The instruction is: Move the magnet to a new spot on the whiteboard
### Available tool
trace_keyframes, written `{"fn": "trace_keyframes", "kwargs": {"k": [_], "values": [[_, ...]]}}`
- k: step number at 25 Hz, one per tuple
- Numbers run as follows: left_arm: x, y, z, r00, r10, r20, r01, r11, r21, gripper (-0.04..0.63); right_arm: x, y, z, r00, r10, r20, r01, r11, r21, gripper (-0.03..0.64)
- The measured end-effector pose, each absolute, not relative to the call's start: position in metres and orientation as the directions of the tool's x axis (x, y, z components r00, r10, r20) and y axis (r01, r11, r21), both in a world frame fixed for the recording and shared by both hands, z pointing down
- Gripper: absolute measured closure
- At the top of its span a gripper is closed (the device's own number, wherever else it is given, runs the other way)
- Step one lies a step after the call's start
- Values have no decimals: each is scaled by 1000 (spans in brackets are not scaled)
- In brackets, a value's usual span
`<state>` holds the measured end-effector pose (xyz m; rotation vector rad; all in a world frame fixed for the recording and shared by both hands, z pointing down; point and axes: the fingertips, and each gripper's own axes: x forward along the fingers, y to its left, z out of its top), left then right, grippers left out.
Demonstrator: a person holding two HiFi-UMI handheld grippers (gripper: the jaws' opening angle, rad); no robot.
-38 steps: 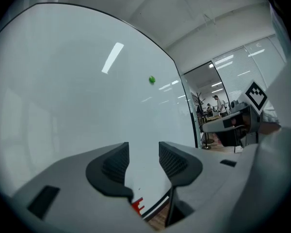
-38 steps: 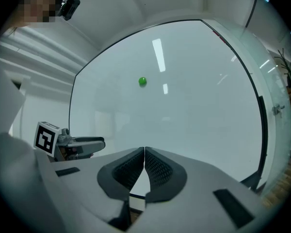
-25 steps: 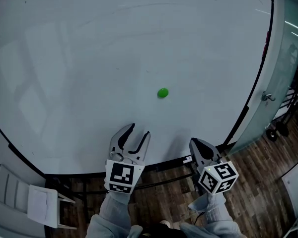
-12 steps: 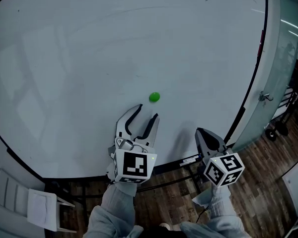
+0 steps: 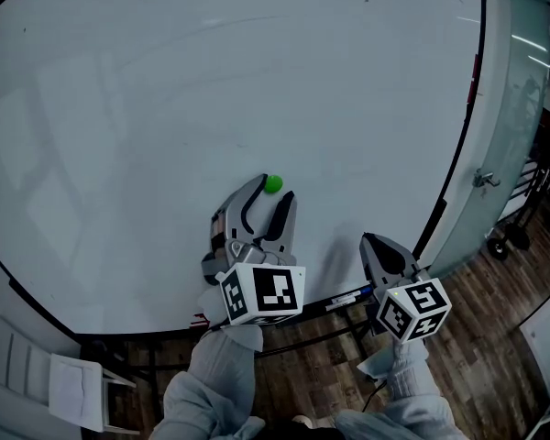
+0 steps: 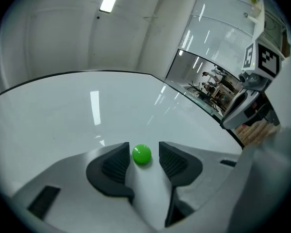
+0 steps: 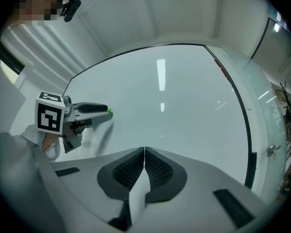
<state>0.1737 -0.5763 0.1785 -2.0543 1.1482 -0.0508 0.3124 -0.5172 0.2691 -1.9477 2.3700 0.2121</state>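
The green magnet point(image 5: 273, 183) sits on the whiteboard point(image 5: 165, 81), low and a little right of the middle of the board in the head view, between the two fingers of the left gripper point(image 5: 274, 192). The left gripper view shows that gripper's jaws wide apart. The magnet stands in the gap near their tips, with a sliver of white board showing on each side of it, narrower at the left pad, so neither pad presses on it and nothing is gripped. Whether the fingertips touch the board surface cannot be told. In the head view the upper finger covers part of the magnet. In the right gripper view only a small green edge shows at the tip of the left gripper. The right gripper point(image 7: 144, 154) is held well to the right, near the board's black lower frame. Its jaws are closed pad against pad with nothing between them. A sleeve point(image 5: 215, 383) runs out of the head view at the bottom. A small thing on the ledge under the board is too small to make out.
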Motion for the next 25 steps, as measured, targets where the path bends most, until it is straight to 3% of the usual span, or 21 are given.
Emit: {"fn": "trace_keyframes", "kwargs": {"k": [7,10,12,25], "values": [[175,-583,180,532,-776,-337,-700,-180,-691,408,317,-520,270,-195,-971,-138,-980,188,64,588],[174,-583,179,525,-776,-350,-711,-173,-682,411,318,-522,272,-198,-971,-136,-980,192,61,588],[172,-584,177,513,-779,-361,-722,-163,-673,459,318,-523,273,-199,-971,-136,-980,193,54,588],[170,-585,176,509,-780,-365,-734,-173,-656,469,320,-524,276,-200,-969,-145,-980,196,37,588]]}}
